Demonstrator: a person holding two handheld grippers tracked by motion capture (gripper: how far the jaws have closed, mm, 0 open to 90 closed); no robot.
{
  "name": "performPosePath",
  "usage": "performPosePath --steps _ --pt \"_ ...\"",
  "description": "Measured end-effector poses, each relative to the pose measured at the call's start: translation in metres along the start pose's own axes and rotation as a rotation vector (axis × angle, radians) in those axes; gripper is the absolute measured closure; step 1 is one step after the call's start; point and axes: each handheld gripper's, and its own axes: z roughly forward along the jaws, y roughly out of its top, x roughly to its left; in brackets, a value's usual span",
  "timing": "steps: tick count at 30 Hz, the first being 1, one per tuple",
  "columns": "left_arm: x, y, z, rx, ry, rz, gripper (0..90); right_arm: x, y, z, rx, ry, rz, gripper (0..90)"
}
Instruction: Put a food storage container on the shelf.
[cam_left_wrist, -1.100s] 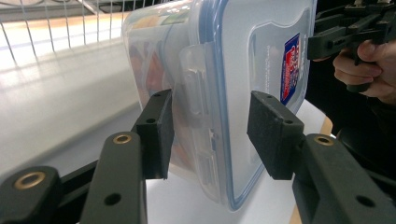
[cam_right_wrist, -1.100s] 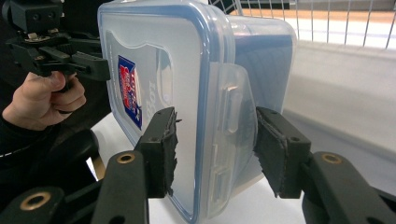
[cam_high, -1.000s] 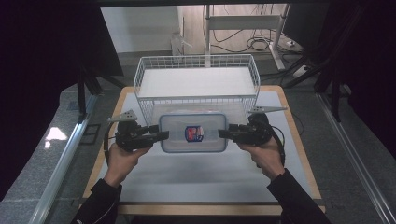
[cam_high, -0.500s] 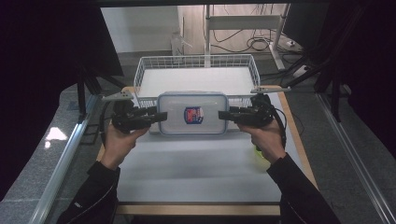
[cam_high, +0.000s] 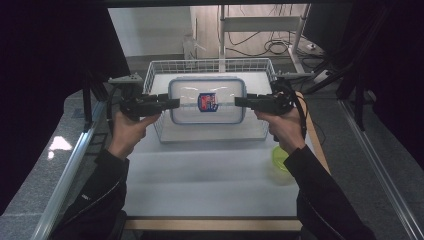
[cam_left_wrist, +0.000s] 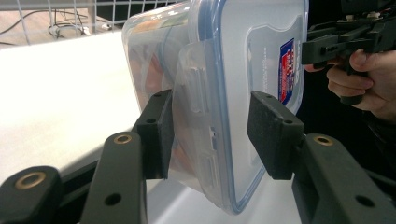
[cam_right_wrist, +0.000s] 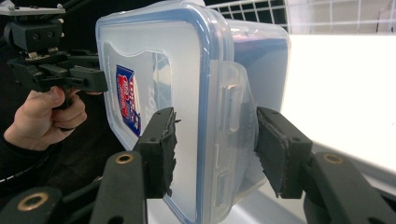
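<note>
Both grippers carry a clear lidded food container (cam_high: 207, 100) between them: the left gripper (cam_high: 172, 103) pinches its nine o'clock end, the right gripper (cam_high: 239, 102) its three o'clock end, each pair of jaws straddling a side latch. Half a second ago the box hung short of the wire basket (cam_high: 155, 75); it is now raised over the basket's middle, lid up. Lowering it inside looks like the next step. A green bowl (cam_high: 280, 159) sits at five o'clock.
</note>
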Motion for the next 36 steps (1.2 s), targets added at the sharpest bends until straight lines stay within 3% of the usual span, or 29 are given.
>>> performPosePath --steps 10,21,36 --pt "0.013 0.024 0.011 -0.013 -0.004 -0.009 52.4 -0.015 0.029 0.004 -0.029 -0.010 0.016 49.0" --pt "0.033 0.045 0.025 -0.014 -0.001 -0.033 52.5 -0.037 0.050 0.014 -0.044 -0.004 0.061 49.0" --pt "0.058 0.041 0.037 0.000 -0.005 -0.088 51.9 -0.054 0.055 0.034 -0.014 -0.023 0.110 48.7"
